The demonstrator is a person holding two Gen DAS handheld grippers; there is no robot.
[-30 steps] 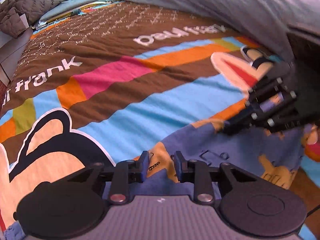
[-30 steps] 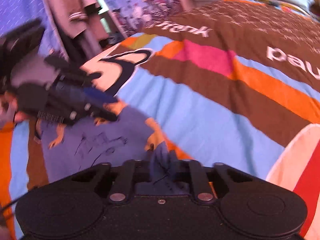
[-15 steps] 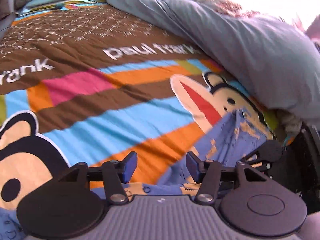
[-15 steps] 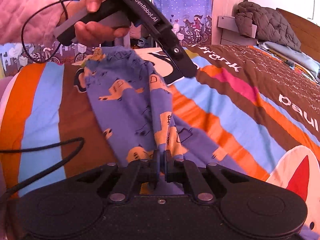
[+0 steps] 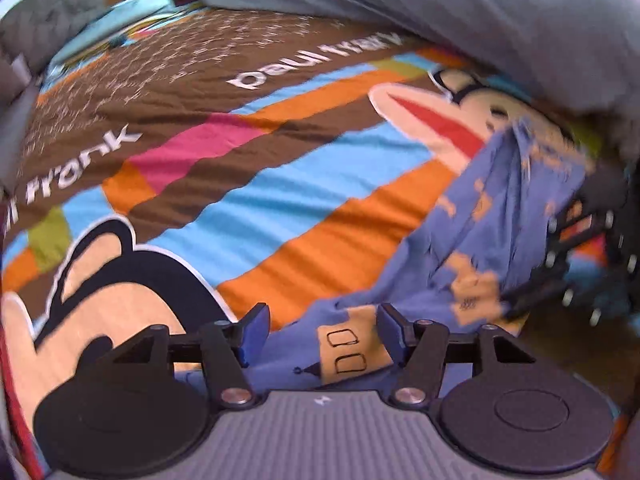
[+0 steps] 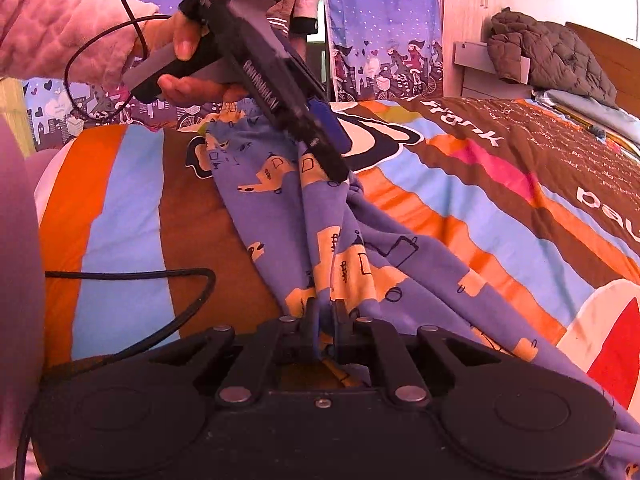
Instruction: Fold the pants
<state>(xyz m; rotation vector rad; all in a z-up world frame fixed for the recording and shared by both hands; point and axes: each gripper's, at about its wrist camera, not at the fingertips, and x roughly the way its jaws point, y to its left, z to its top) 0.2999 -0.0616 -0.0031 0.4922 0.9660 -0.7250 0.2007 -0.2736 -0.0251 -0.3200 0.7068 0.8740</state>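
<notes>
Pants (image 6: 344, 240): soft blue knit with tan and orange cartoon prints outlined in black, gathered into long vertical folds, lying on the bedspread (image 5: 248, 216) and lifted at one end; in the left wrist view they run from 6 o'clock up toward 3 o'clock. Bedspread: flat woven cotton, wavy bands of brown, sky blue, orange and pink, white lettering, large monkey-face motifs. Grey duvet (image 5: 500, 20): smooth, heaped at 1 o'clock in the left wrist view. Quilted brown jacket (image 6: 548, 56): puffy, diamond-stitched, at 2 o'clock in the right wrist view. Black cable (image 6: 160, 280): round, looped across the bedspread at 9 o'clock. Left gripper (image 5: 322, 322): black linkage arms, blue pads, jaws spread wide with the cloth lying loose between them, not pinched. Right gripper (image 6: 325, 316): black, jaws pressed together on a bunched fold of the pants. Against half a second ago: the left jaws stand about as wide; the left gripper (image 6: 316, 136), seen from the right wrist, has dropped lower over the fabric, tip near the folds; the right gripper's pinch is unchanged; the pants hang more bunched and slightly straighter.
</notes>
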